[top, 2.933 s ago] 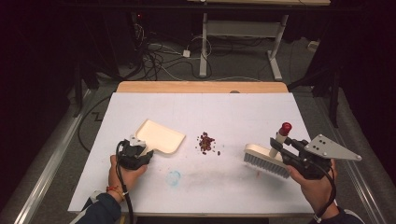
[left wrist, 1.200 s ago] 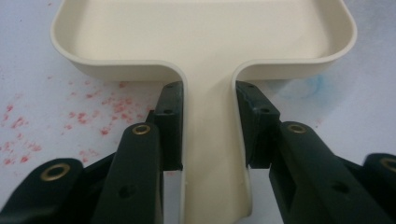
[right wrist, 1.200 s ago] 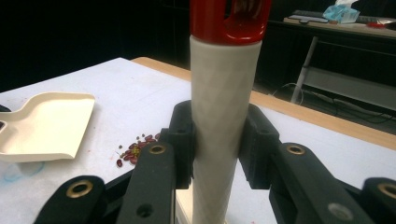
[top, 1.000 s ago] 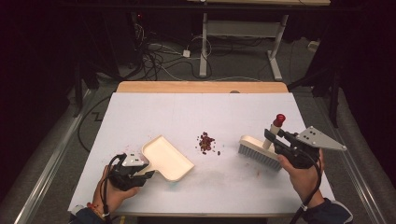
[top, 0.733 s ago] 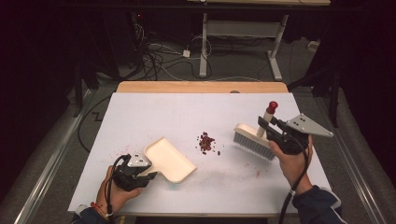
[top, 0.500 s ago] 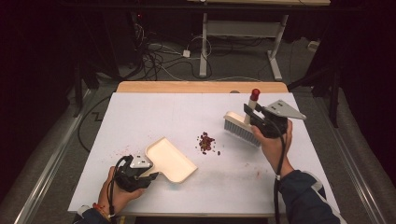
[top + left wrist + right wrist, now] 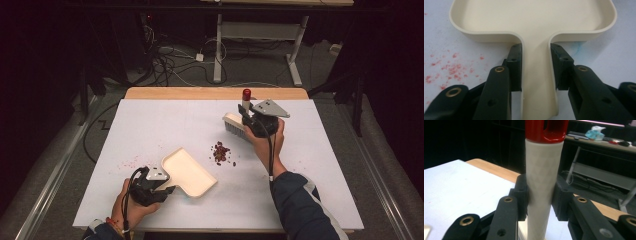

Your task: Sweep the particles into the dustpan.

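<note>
High view: left gripper (image 7: 167,189) is sitting near the front-left of the white table (image 7: 150,125), clamping the handle of the cream dustpan (image 7: 189,172). Pan is lying flat, open mouth facing toward the table's middle. Small pile of dark red crumbs (image 7: 221,153) is lying just beyond the pan's far-right corner, apart from it. Right gripper (image 7: 242,114) is hovering further back, right of centre, gripping a brush (image 7: 233,127) by its handle; bristle head is pointing down-left, behind the crumbs and apart from them, red handle tip sticking up. Faint pink specks are showing on the table left of the pan.

Left gripper view: both jaws are pressing on the sides of the dustpan (image 7: 534,22) handle, w/ the left gripper (image 7: 535,67) clenched on it. Pan tray is spreading out ahead, empty inside. Pink specks (image 7: 446,70) are dotting the table at left.

Right gripper view: right gripper (image 7: 540,195) is squeezing the brush (image 7: 541,185) handle, pale shaft standing upright between the jaws, red cap on top. Table edge & a dark room are showing behind.
</note>
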Action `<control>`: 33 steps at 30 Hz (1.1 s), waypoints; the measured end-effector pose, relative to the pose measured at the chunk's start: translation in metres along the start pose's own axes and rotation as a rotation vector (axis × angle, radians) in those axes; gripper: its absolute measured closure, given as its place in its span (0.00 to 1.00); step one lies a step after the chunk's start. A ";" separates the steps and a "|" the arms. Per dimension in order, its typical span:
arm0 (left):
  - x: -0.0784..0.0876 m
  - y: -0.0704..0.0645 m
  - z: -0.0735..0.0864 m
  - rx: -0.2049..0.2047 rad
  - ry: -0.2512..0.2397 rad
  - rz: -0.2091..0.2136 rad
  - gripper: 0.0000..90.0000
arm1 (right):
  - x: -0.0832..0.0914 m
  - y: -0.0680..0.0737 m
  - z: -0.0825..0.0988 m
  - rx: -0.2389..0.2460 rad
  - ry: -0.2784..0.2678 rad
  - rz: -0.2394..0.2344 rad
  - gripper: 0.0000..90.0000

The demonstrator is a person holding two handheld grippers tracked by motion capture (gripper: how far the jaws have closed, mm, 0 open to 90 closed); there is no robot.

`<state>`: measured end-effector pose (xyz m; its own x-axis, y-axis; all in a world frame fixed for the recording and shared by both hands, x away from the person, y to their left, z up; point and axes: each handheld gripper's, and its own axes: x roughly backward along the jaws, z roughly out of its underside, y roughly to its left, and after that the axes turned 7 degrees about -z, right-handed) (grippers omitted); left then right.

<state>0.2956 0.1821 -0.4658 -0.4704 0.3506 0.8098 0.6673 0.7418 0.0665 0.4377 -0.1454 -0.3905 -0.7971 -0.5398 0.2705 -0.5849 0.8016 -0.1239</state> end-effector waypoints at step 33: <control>-0.018 -0.025 -0.027 0.007 0.043 -0.022 0.71 | 0.026 0.066 0.009 0.058 0.012 -0.189 0.76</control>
<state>0.3030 0.1418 -0.4659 -0.4595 0.3091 0.8327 0.6530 0.7530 0.0809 0.3775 -0.1087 -0.4000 -0.6705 -0.6761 0.3056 -0.7321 0.6696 -0.1249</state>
